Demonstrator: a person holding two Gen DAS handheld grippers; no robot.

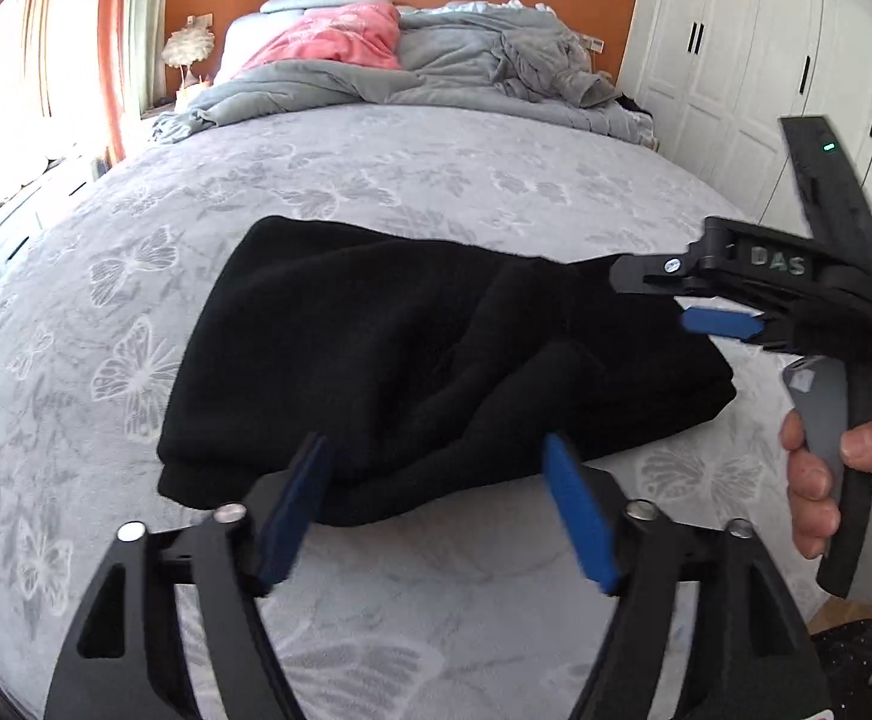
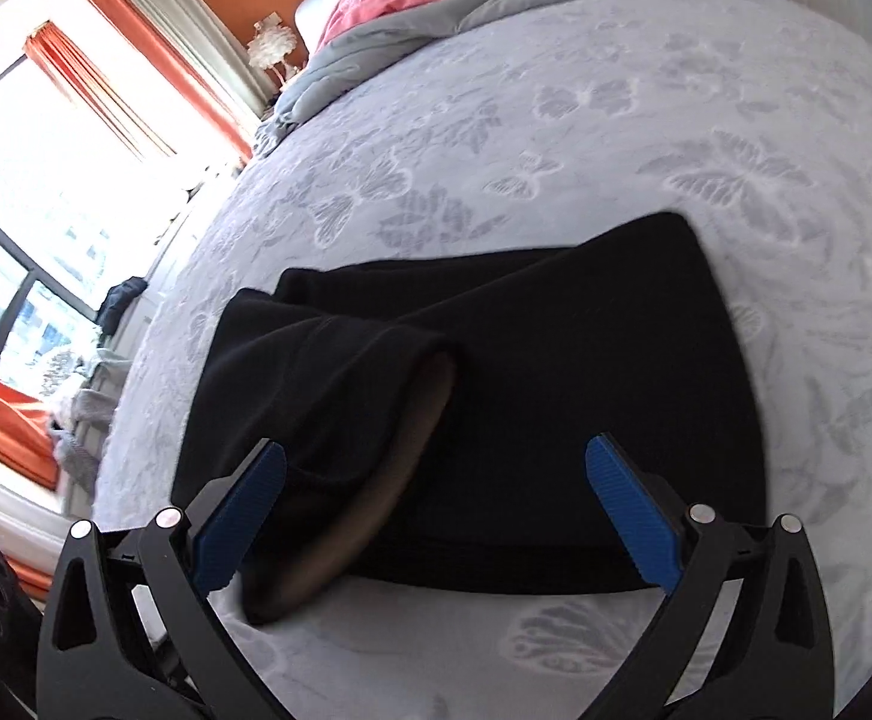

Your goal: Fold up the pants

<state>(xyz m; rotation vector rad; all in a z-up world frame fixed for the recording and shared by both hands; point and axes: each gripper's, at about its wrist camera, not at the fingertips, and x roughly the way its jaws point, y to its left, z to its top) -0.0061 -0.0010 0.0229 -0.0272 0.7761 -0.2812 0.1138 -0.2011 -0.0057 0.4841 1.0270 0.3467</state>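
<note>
both tongs point down at a bed (image 1: 436,180) with a grey butterfly-print cover. left tongs (image 1: 436,516) gape wide, holding nothing. right tongs (image 2: 436,510) gape wide over folded black pants (image 2: 556,360), gripping nothing; a hand (image 1: 826,480) squeezes their handle. orange wall, white wardrobe (image 1: 766,60) behind.

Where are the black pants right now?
The black pants lie in a folded bundle on the butterfly-patterned bed cover, near its front edge, in the middle of both wrist views. Both open grippers are just in front of them, and the rumpled grey blanket is far behind.
</note>
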